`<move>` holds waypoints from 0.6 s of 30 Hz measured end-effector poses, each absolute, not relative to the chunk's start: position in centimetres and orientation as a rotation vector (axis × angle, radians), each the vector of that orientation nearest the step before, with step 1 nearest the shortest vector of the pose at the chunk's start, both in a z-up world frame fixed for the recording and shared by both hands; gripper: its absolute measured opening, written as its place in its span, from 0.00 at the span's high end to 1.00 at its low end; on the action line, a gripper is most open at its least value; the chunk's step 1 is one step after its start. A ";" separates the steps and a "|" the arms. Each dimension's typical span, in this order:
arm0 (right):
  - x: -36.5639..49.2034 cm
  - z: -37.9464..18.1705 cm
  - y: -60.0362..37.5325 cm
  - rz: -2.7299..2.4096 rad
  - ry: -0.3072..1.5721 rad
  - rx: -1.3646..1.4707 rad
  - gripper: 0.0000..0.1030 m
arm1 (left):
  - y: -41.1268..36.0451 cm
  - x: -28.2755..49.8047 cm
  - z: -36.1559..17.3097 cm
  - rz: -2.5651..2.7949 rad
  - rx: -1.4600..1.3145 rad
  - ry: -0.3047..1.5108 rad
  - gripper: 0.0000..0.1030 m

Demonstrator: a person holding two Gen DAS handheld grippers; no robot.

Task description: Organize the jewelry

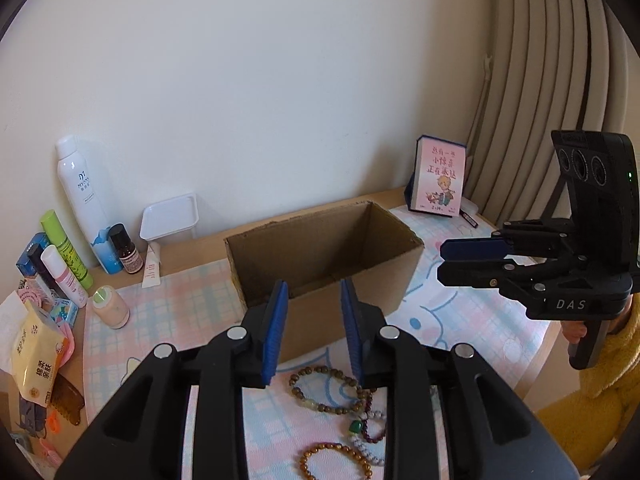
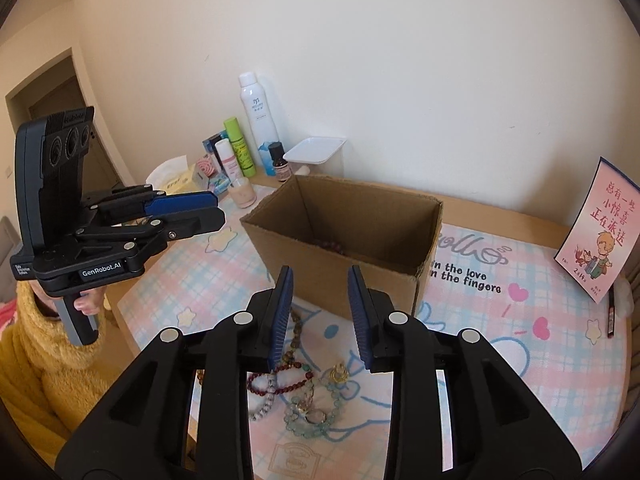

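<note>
Now both sets of fingers stand apart and hold nothing: the left gripper (image 1: 314, 328) hovers above a brown bracelet (image 1: 326, 390), the right gripper (image 2: 320, 318) above a heap of bracelets (image 2: 304, 392) on the desk's mat (image 2: 500, 320). Just beyond them sits the open box (image 2: 344, 236), with dark beads (image 2: 330, 245) on its floor.

Wood desk (image 2: 520, 212); pastel mat (image 2: 500, 320) w/ cardboard box (image 2: 340, 236), bracelets (image 2: 304, 392).

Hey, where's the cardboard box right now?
The cardboard box stands open on the pastel mat, mid-frame in both wrist views, just beyond the loose bracelets and in front of the white tray.
</note>
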State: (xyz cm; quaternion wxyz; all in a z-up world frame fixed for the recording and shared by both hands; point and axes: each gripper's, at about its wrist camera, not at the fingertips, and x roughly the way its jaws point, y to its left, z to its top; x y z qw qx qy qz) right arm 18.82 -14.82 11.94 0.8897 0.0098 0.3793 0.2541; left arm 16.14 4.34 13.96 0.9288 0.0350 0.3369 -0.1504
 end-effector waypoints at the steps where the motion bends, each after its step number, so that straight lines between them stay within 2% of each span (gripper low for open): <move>1: 18.5 11.6 -14.7 0.532 0.798 0.005 0.73 | 4.0 15.7 13.5 -0.320 0.093 0.704 0.74; 10: 18.2 7.3 -14.4 0.502 0.914 -0.050 0.73 | 1.8 13.9 8.1 -0.287 0.314 0.798 0.74; 18: 19.2 3.4 -14.1 0.481 1.013 -0.070 0.73 | 2.5 15.3 4.5 -0.273 0.297 0.894 0.74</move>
